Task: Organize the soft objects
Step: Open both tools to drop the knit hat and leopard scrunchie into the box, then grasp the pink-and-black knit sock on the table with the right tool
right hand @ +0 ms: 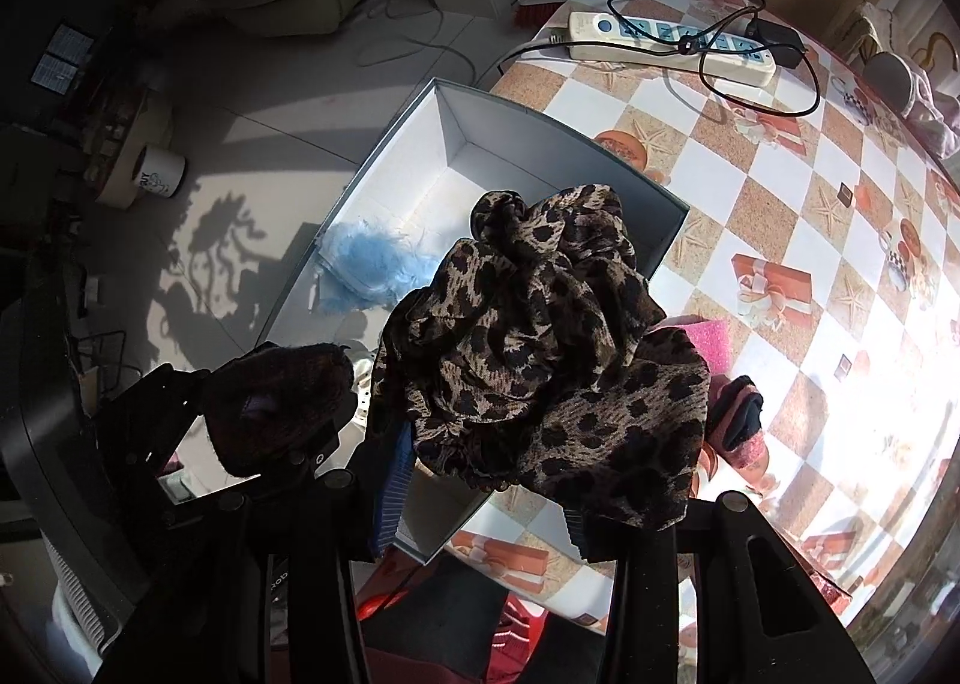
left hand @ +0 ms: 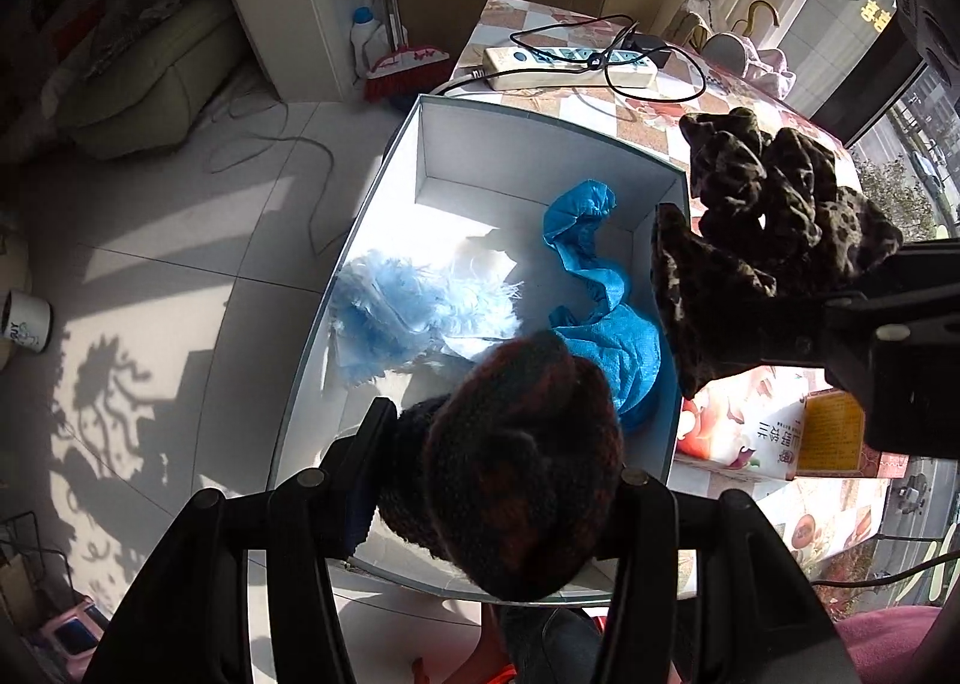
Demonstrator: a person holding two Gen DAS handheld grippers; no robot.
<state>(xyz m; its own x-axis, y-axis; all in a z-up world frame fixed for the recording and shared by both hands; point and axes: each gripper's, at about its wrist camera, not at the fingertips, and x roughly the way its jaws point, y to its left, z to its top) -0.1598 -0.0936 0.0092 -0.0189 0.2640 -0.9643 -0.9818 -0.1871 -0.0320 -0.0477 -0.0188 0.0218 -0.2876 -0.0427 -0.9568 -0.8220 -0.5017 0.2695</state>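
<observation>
Left gripper (left hand: 492, 498) pinching a dark red-and-black knitted item (left hand: 510, 462), bunched between the two fingers and bulging out ahead of them; it hangs over the near end of the white box (left hand: 432, 144). Ahead of the left fingertips, inside the box: a crumpled blue fabric piece (left hand: 600, 300) and, to its left, a pale blue fluffy item (left hand: 408, 312). Right gripper (right hand: 516, 480) clamped on a leopard-print cloth (right hand: 540, 348), the cloth heaped up over and in front of its fingers, above the box's right wall. From the left wrist view the same cloth sits to the right of the left fingers, beyond the box rim. Right of the right fingers, on the checked tablecloth (right hand: 780, 192), lies a pink-and-black sock (right hand: 738, 420) beside a pink sponge-like piece (right hand: 702, 342). Far ahead of both grippers, a white power strip (right hand: 672, 45) with a black cable.
</observation>
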